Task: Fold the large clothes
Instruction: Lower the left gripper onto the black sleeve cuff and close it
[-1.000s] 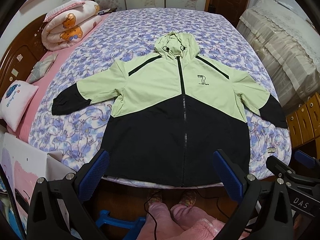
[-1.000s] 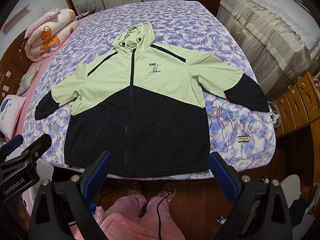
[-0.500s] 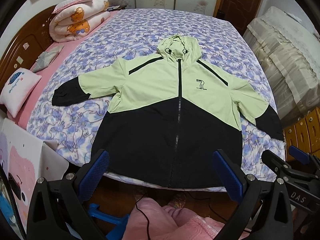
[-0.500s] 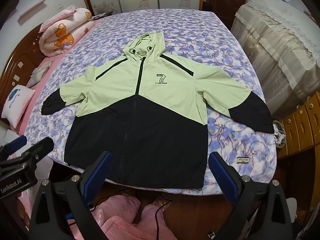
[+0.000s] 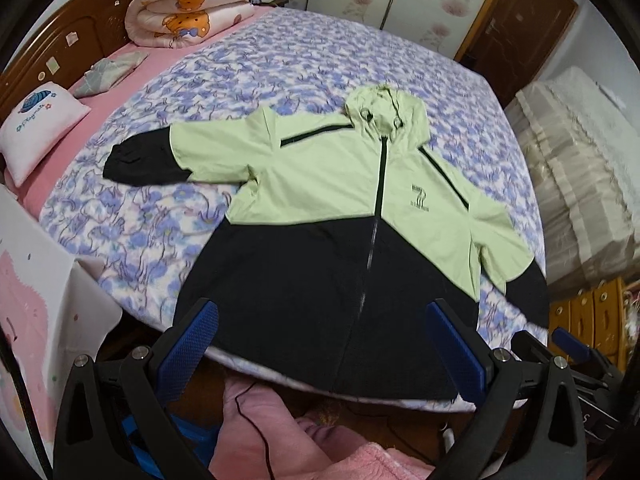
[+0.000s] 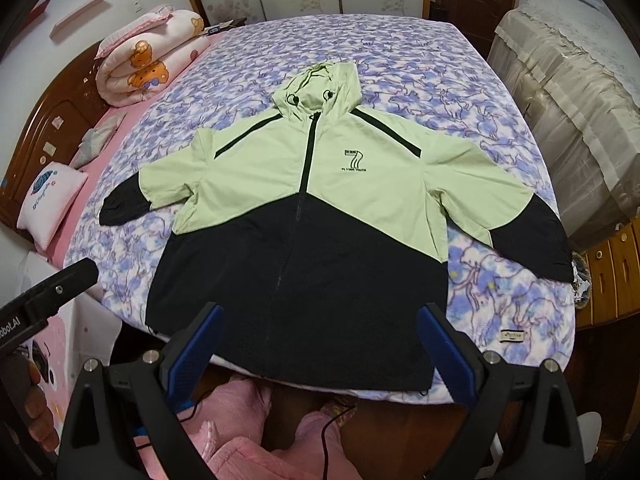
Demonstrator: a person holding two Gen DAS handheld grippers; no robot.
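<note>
A hooded jacket (image 5: pixel 340 184) (image 6: pixel 320 184), pale green above and black below, lies spread flat and face up on the bed, zipper shut, sleeves out to both sides, hem at the bed's near edge. My left gripper (image 5: pixel 322 320) hangs open above the hem with nothing between its blue pads (image 5: pixel 188 344). My right gripper (image 6: pixel 320 320) is likewise open over the hem, empty, blue pads (image 6: pixel 444 344) wide apart. The right gripper's body (image 5: pixel 568 356) shows at the left wrist view's right edge; the left gripper's body (image 6: pixel 48 292) shows at the right wrist view's left edge.
The bed has a purple floral blanket (image 6: pixel 420 68) and a pink sheet (image 5: pixel 120 92). A rolled bear-print quilt (image 5: pixel 188 12) and a white pillow (image 5: pixel 36 124) lie by the wooden headboard. A covered sofa (image 6: pixel 568 92) and wooden drawers (image 6: pixel 608 272) stand on the right. Pink-trousered legs (image 6: pixel 240 408) are below.
Both grippers have risen and tilted forward, the left one swinging leftward, so the jacket sits lower and further right in its view. The jacket has not moved. Both grippers stay open.
</note>
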